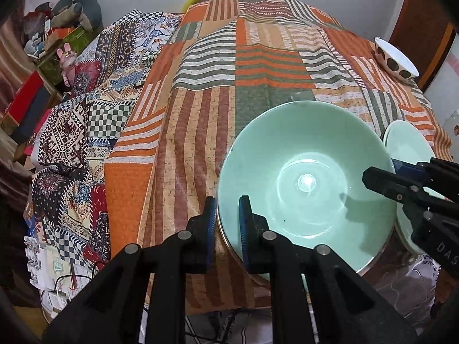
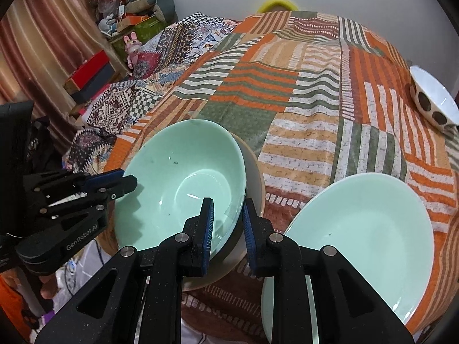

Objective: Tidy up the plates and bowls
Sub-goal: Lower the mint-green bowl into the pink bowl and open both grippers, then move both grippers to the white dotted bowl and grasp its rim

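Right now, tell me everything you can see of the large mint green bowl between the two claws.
The large mint green bowl is glossy, ceramic-looking, deep and round, with a pale tan outside and a bright light reflection at its bottom. It is empty and sits tilted on the striped bedspread. The left claw straddles its rim on one side and the right claw straddles the opposite rim, one finger inside and one outside. A mint green plate lies beside it.
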